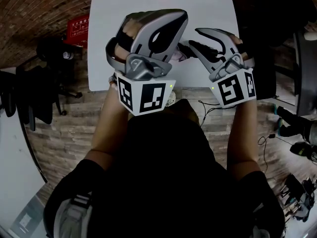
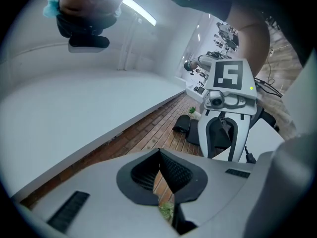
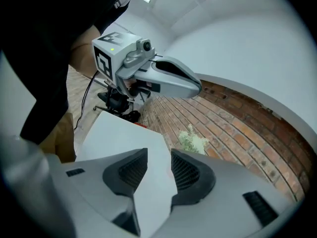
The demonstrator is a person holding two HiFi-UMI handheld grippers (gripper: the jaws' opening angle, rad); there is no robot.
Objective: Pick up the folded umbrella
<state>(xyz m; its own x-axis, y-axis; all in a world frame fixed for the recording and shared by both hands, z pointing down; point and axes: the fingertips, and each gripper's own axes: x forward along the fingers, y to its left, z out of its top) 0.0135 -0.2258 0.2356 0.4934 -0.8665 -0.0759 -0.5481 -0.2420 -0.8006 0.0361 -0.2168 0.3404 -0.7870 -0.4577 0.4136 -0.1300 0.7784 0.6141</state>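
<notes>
No folded umbrella shows in any view. Both grippers hang side by side over the near edge of a white table [image 1: 124, 33]. My left gripper [image 1: 173, 21] points away from me, and in the left gripper view its pads [image 2: 159, 155] meet at the tips with nothing between them. My right gripper [image 1: 194, 38] stands open; in the right gripper view [image 3: 159, 167] only the bare white table [image 3: 124, 138] shows through the gap. A small pinkish patch [image 1: 177, 56] peeks out between the two grippers, and I cannot tell what it is.
A red box [image 1: 78, 28] and black chairs [image 1: 54, 58] stand on the plank floor left of the table. Cables [image 1: 267, 143] lie on the floor at the right. A small green plant [image 3: 192, 140] sits on the bricks beyond the table's corner.
</notes>
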